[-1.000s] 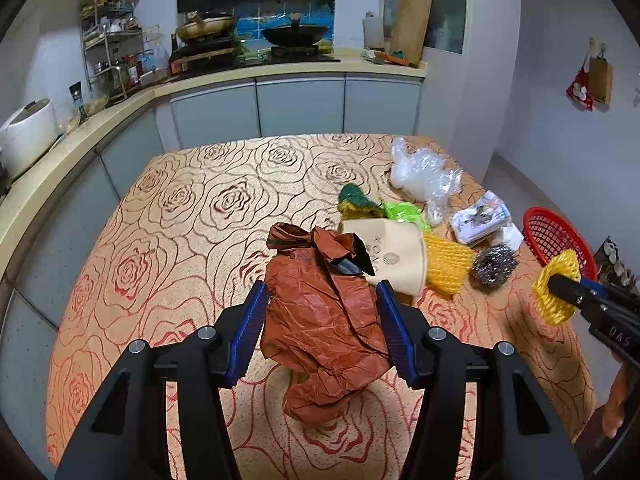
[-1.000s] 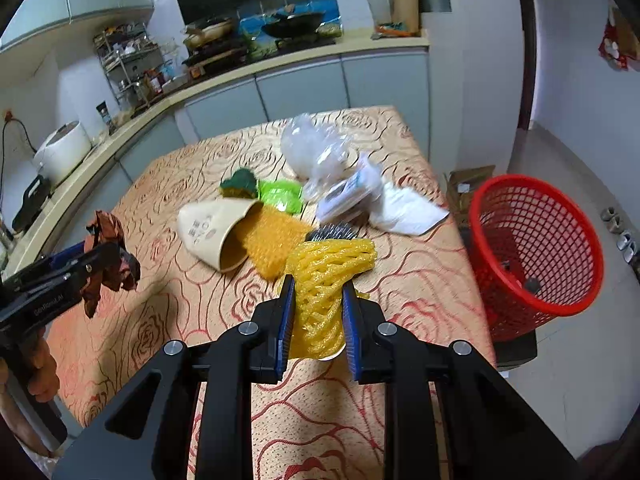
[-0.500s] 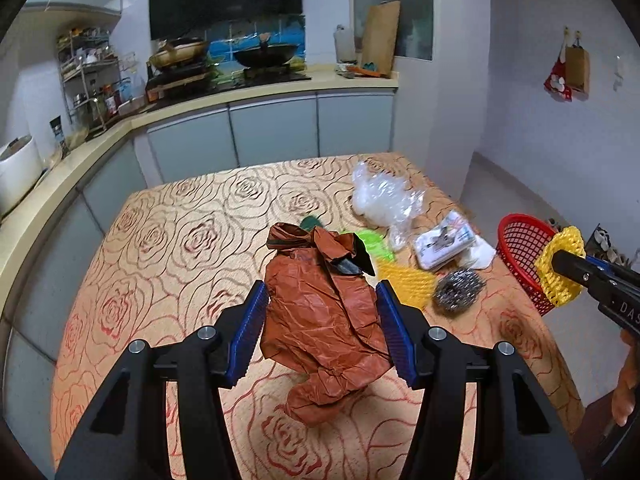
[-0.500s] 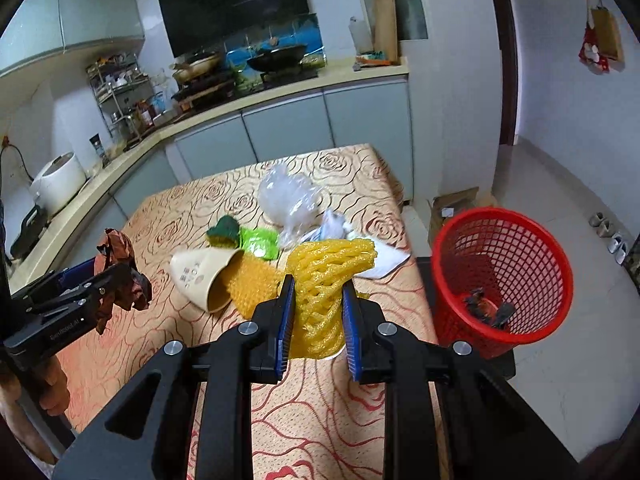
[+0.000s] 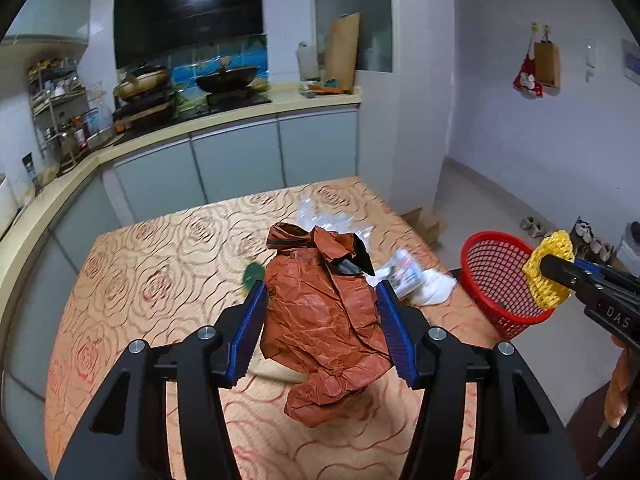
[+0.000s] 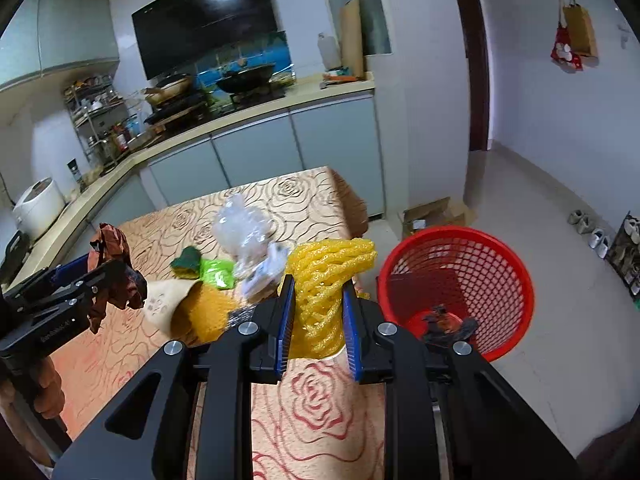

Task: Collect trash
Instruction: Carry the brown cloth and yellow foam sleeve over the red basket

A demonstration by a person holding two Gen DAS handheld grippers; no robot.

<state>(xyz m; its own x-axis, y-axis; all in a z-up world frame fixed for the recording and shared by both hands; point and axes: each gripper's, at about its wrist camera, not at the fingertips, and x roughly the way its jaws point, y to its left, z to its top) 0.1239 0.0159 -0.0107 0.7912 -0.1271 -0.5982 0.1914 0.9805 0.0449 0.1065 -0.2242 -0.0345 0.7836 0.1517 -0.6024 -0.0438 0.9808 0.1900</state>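
Trash is in both grips: left gripper (image 5: 320,332) clamped on the brown crumpled bag (image 5: 324,320), right gripper (image 6: 318,320) squeezing the yellow foam net (image 6: 324,280); both have lifted off the table (image 5: 160,280) and swung right toward the red basket (image 6: 480,248), so dropping comes next

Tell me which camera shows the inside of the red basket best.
The right wrist view: it looks down into the red basket, showing its mesh wall, floor and dark trash at the bottom. The left wrist view catches it side-on, partly behind the yellow foam net in the right tool.
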